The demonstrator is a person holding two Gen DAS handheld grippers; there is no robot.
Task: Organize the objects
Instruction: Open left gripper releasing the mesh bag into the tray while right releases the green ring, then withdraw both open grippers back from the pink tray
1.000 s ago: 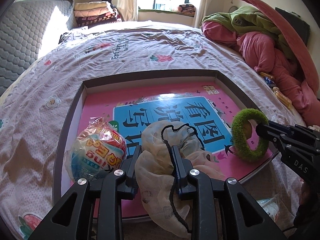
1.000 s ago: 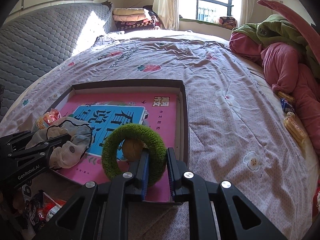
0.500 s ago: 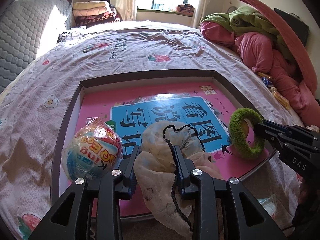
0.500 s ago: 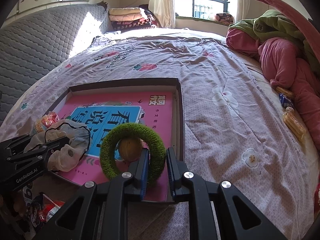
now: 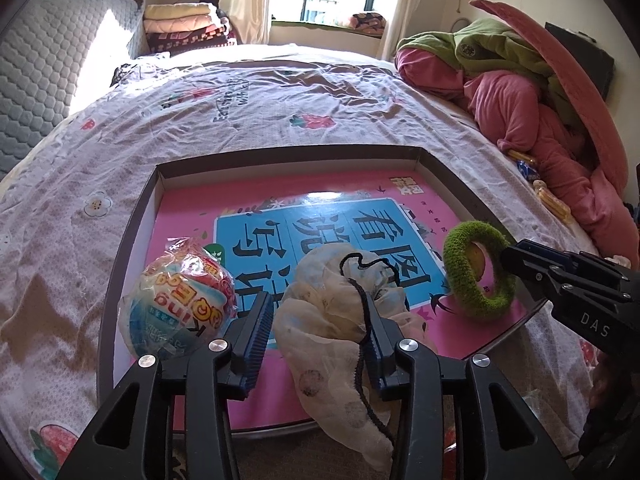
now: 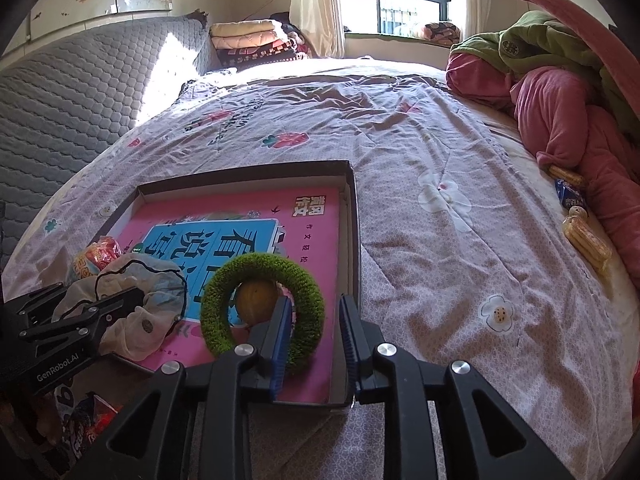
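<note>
A shallow dark box (image 5: 132, 240) with a pink and blue book cover inside lies on the bed. My left gripper (image 5: 318, 322) is open around a pale gauze pouch with a black drawstring (image 5: 336, 304), which rests in the box. A round snack bag (image 5: 180, 304) sits at the box's left. My right gripper (image 6: 314, 318) is open; a green fuzzy ring (image 6: 262, 306) with a yellow-brown ball (image 6: 256, 300) stands on the box floor (image 6: 320, 248), leaning on its left finger (image 6: 280, 328). The ring also shows in the left wrist view (image 5: 478, 270).
The bed sheet (image 6: 420, 152) spreads beyond the box. Pink and green bedding (image 5: 520, 92) is heaped at the right, with small snack packets (image 6: 580, 220) beside it. A grey quilted headboard (image 6: 72, 92) stands at the left. More packets (image 6: 84, 424) lie below the bed edge.
Both grippers have opened. The left let go of the pouch and the right let go of the green ring, which now rests in the box.
</note>
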